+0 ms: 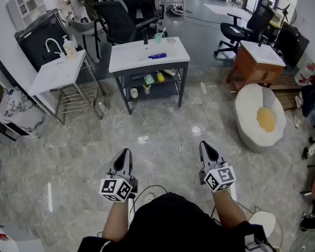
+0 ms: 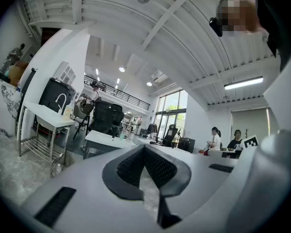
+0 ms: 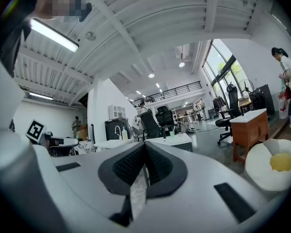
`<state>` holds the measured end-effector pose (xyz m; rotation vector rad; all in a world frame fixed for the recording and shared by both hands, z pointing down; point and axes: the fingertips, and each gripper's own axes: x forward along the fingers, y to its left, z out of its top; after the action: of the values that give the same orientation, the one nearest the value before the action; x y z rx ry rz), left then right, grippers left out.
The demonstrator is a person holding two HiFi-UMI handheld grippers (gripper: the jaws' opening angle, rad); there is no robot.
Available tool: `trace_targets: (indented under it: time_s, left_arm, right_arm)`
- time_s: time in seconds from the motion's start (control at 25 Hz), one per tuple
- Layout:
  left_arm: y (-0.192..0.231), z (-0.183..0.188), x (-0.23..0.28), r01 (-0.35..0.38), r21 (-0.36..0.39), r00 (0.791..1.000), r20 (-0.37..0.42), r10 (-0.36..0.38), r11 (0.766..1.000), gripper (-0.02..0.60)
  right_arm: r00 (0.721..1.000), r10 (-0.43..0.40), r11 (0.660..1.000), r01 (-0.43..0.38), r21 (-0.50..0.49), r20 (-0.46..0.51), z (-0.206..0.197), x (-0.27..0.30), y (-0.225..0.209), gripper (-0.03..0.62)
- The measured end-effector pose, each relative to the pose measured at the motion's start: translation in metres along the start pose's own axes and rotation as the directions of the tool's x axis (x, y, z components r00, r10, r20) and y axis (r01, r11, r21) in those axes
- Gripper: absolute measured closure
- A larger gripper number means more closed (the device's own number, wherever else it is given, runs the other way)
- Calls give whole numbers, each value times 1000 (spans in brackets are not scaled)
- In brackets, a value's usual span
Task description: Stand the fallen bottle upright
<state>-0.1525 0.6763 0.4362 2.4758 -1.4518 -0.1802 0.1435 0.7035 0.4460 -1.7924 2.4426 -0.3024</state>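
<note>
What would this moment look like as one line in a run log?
left gripper: shut, empty | right gripper: shut, empty | blue bottle: lying on white table, untouched

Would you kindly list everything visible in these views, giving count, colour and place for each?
Table: one, white top on grey frame, centre, ahead of the person.
Bottle: one, blue, lying on its side on the table top.
Cup: one, green, near the table's far edge.
Shelf items: several, mixed colours, under the table top; too small to name.
Sink stand: one, white, left of the table.
Office chairs: at least two, black, behind the table and far right.
Cabinet: one, brown wood, right.
Cushion: one, white with yellow centre, on the floor at right.
Left gripper: one, grey, fingers shut and empty.
Right gripper: one, grey, fingers shut and empty.
</note>
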Motion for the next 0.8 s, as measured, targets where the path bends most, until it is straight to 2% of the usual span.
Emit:
trace_targets:
  time_s: [0.56,0.8]
  left_arm:
    - [13,5,6,8,6,1000,0,-8,1000,565]
    - [25,5,12,2,1,1000,-22,-2,1000,563]
  right_arm:
    - [1000,-4,1000,4,-4,7,1,5,8,566]
    - [999,-4,1000,4,-2,43,6,15,15,563]
